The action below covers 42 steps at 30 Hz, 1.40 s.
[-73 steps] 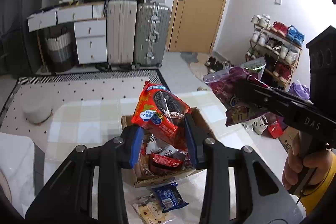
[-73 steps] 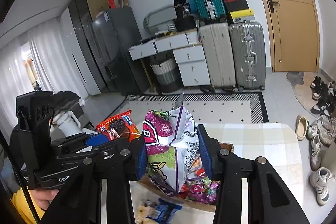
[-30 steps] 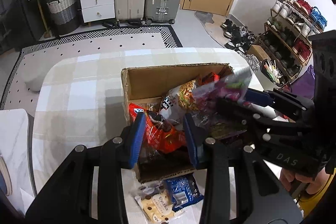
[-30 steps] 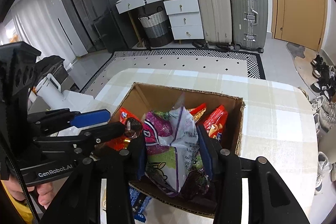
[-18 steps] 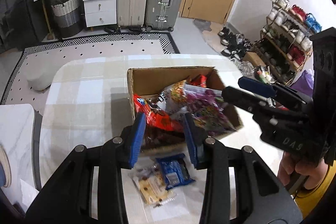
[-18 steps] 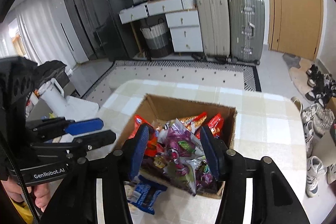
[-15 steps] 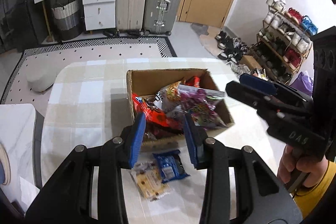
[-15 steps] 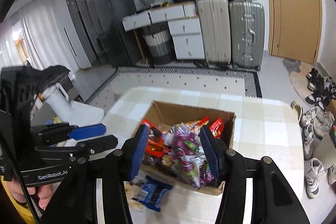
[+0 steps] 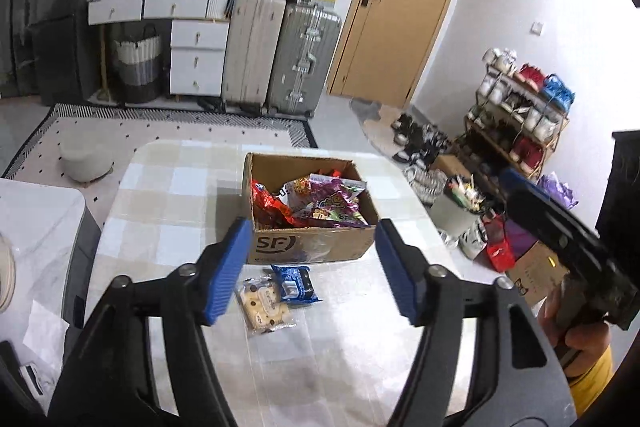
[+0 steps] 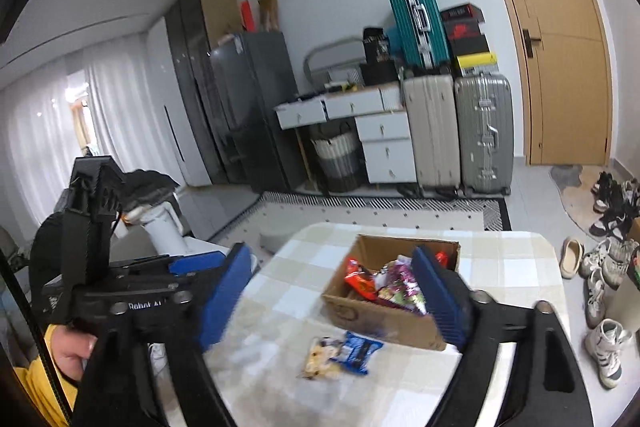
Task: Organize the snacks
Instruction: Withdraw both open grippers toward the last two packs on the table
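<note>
While opening, both tongs (image 9: pixel 312 267) (image 10: pixel 340 299) hover empty above the box (image 9: pixel 312 247).

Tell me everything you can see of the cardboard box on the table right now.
The cardboard box is brown corrugated card, open-topped, with "SF" printed on its near side. It sits flat on the checked table and is heaped with bright snack bags, red and purple among them. Two small packets lie on the table in front of it: a blue packet and a clear cookie packet. No gripper touches it.

Black tongs (image 9: pixel 312 267), blue ribbed pads (image 9: pixel 226 269), yellow sleeve (image 9: pixel 592 379).
</note>
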Each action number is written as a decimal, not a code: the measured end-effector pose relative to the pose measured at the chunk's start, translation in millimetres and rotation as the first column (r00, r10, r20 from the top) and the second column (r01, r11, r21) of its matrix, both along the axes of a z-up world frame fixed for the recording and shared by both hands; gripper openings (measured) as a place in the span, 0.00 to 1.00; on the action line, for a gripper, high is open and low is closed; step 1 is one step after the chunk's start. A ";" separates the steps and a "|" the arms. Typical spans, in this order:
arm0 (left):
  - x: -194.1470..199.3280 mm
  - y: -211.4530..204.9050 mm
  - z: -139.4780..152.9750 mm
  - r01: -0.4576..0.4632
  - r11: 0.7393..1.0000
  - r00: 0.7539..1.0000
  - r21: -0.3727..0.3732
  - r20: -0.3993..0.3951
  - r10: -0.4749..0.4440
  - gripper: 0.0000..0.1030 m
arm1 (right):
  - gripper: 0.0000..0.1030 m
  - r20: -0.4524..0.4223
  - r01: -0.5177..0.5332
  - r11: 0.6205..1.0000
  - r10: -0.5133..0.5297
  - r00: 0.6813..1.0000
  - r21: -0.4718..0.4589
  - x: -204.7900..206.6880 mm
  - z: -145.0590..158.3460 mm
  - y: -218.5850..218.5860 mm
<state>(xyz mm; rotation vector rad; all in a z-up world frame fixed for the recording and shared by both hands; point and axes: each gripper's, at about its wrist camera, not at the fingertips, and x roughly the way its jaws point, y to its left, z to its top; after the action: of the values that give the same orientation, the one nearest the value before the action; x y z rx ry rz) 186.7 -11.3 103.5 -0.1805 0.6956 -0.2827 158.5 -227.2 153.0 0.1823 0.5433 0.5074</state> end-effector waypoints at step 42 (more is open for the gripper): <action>-81.6 33.5 -141.1 -0.172 0.963 0.981 0.208 -0.055 0.187 1.00 | 0.99 -0.201 0.070 0.997 -0.061 0.978 0.038 -82.4 -157.7 5.9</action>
<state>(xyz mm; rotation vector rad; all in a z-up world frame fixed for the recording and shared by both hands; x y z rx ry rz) 105.1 22.2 -37.5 -0.0588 0.7714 -0.0302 76.2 -221.3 -4.7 0.2957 0.7202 0.4395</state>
